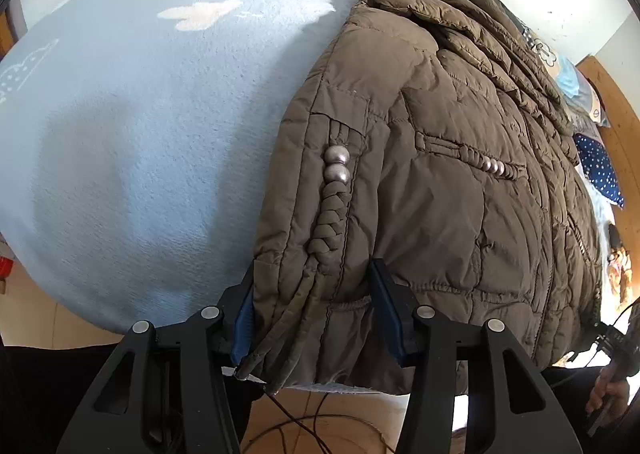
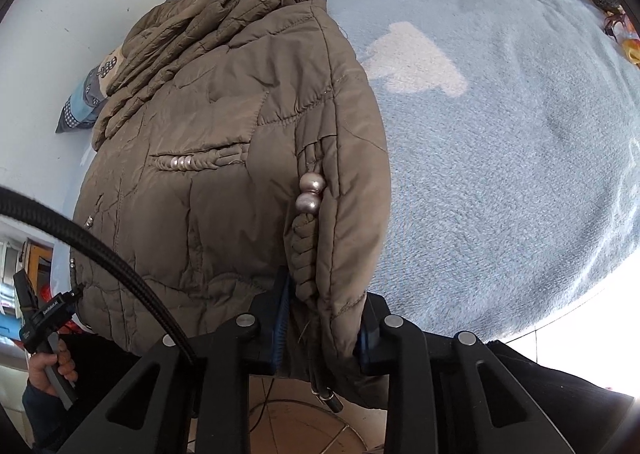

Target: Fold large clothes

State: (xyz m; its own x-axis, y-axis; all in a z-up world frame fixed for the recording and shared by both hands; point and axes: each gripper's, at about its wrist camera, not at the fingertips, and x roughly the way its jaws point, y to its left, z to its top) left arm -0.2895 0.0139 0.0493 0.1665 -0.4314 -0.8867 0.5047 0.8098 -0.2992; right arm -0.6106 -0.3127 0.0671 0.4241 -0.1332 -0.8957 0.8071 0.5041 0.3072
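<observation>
While the brown quilted jacket (image 1: 440,181) lies on the blue bed blanket (image 1: 140,133) with its hem at the near edge, left gripper (image 1: 312,318) and right gripper (image 2: 324,326) each have fingers pinching a near hem corner. Risk: slick, puffy fabric slips out on lifting; drawcord (image 2: 326,394) dangling off the edge may snag; uneven pull skews the fold.
</observation>
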